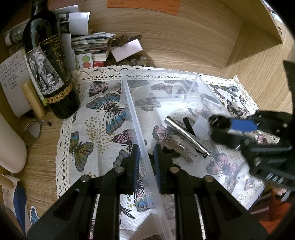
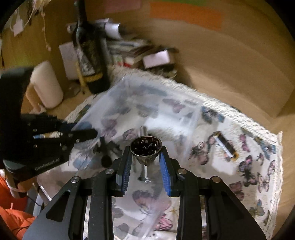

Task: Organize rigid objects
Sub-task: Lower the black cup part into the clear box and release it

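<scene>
Colours and patterns on my desk feed

I see a cream cloth with a white lace edge, printed with blue, pink and olive butterflies and gold dots. The bin on it is clear, colourless plastic. My grippers are black with blue pads. The small cup I hold is dark metal, glinting inside. A silver tube and silver keys lie in the bin. The bottle is near-black, its label a grey elephant with gold script. The desk is light wood grain; an orange paper hangs behind.
</scene>
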`<action>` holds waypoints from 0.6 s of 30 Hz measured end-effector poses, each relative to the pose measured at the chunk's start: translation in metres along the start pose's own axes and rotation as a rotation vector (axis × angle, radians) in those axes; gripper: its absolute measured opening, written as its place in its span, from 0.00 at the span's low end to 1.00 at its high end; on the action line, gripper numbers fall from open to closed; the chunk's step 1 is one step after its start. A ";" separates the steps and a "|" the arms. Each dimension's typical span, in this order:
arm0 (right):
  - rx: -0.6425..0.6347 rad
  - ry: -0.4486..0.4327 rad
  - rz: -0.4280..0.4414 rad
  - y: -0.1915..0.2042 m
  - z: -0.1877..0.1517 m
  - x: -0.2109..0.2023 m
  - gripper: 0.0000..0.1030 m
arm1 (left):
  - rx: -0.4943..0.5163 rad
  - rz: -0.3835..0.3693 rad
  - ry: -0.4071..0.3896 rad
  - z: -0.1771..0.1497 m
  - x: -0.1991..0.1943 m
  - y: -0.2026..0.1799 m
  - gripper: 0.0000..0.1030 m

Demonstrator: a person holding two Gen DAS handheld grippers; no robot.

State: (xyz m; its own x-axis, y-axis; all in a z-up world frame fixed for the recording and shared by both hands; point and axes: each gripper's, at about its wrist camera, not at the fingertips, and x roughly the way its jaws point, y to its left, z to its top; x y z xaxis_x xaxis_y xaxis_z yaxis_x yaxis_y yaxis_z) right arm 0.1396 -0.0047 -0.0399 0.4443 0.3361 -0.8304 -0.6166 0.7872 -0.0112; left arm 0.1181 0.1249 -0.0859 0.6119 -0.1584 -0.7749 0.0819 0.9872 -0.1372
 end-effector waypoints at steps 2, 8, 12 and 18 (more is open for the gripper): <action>-0.009 0.029 0.013 0.004 -0.002 0.008 0.27 | 0.000 0.000 0.000 0.000 0.000 0.000 0.15; -0.020 0.086 0.032 0.009 -0.009 0.022 0.27 | -0.001 0.000 0.000 0.000 0.000 0.000 0.16; -0.026 0.081 0.025 0.011 -0.011 0.018 0.28 | 0.000 0.001 0.000 0.000 0.000 0.000 0.16; 0.003 0.021 -0.006 0.001 -0.008 -0.005 0.35 | 0.000 0.001 0.000 0.000 0.000 0.000 0.16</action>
State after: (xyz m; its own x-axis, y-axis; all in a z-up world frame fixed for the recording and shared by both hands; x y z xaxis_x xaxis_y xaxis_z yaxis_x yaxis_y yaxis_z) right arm 0.1311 -0.0097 -0.0406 0.4342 0.3203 -0.8419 -0.6121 0.7907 -0.0148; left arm 0.1177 0.1248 -0.0860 0.6122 -0.1573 -0.7749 0.0814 0.9873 -0.1362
